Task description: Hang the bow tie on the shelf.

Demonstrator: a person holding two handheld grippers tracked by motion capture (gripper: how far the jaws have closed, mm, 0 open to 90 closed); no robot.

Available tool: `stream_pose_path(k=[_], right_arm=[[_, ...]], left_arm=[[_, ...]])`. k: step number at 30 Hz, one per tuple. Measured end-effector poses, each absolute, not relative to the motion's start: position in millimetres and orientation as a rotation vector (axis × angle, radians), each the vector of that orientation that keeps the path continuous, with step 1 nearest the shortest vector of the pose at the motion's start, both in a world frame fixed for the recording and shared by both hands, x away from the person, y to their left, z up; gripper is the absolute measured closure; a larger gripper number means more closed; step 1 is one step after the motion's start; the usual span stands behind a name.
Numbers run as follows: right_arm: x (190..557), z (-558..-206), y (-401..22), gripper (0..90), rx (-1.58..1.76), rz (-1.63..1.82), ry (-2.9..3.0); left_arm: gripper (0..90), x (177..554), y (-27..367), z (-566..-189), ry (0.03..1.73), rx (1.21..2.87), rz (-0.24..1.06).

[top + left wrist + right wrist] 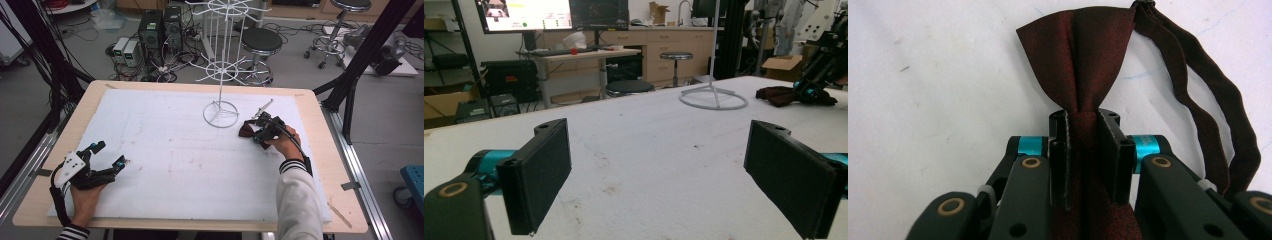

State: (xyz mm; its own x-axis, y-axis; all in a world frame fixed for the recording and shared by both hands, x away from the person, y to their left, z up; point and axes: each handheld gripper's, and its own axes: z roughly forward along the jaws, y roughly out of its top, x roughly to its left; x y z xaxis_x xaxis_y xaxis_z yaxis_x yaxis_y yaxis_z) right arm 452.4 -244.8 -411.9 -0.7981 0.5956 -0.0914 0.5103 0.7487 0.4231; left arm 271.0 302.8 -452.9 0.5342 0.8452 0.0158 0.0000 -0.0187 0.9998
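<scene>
Right gripper (1083, 150) clenched on dark red bow tie (1083, 60) at its knot, toward table's (320, 150) right edge, just beside white wire stand (220, 114). Left gripper (659, 170) released, jaws wide apart, near front-left corner.

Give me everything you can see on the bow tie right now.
The bow tie is dark red, satiny fabric, with a darker strap looping off one side. It lies on the white table cover near the wire stand's ring base. The right gripper pinches its middle knot between shut jaws, one wing fanning out beyond them.
</scene>
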Motion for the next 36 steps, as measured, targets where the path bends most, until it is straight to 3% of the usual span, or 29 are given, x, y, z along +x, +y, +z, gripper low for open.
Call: stream_pose_path(k=[36], right_arm=[[427,-355,-264,77.1,0.965,1.130,2.470]], left_arm=[[11.9,271,303,-453,0.776,1.446,0.799]])
